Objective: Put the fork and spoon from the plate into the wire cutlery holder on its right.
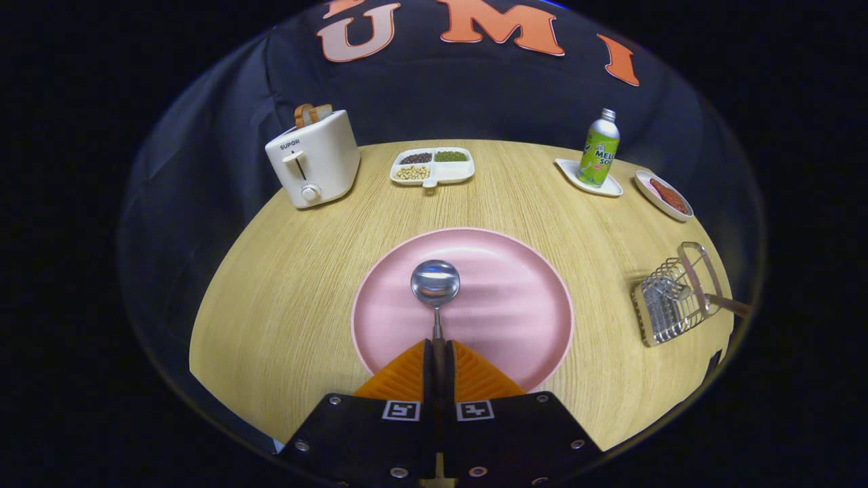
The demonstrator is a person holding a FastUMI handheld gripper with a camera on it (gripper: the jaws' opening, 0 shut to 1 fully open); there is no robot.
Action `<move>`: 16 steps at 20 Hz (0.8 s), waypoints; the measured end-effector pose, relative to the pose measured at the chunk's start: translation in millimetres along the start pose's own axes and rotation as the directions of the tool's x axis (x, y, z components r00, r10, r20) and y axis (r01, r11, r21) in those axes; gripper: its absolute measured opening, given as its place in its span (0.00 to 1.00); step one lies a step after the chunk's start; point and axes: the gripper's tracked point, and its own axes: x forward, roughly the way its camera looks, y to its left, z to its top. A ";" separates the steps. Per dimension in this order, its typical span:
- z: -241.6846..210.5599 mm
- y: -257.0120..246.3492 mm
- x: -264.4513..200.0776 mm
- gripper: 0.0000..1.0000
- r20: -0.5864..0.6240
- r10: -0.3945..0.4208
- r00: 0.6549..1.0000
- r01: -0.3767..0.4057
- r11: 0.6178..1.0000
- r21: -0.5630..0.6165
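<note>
Spoon [435, 285] clamped by its handle between the two fingers of the gripper [438, 347], jaws closed narrow on it; bowl pointing straight ahead over the middle of the pink plate [515, 318]. Cannot tell whether bowl touches plate or hangs just above — handle mostly hidden between the fingers. Near rim of plate covered by the fingers. Wire holder [671, 298] well to the right of plate, near table [285, 305] edge; a handle [729, 305] sticking out of it to the right, head hard to make out through the wires — likely the fork. Beyond plate: divided dish [432, 167] with beans in three compartments. Toaster [313, 159] at far left, bread in slot. Green bottle [599, 149] upright on small white tray [610, 188] at far right; just beside it an oval dish [663, 195] with reddish-brown food, partly distorted at the edge.
</note>
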 end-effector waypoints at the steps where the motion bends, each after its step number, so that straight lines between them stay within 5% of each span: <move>1: 6.0 -8.5 -6.1 0.05 0.005 -0.004 1.000 0.004 1.000 -0.007; 16: 57.7 -159.9 -76.5 0.05 -0.038 -0.112 0.993 0.110 0.992 -0.057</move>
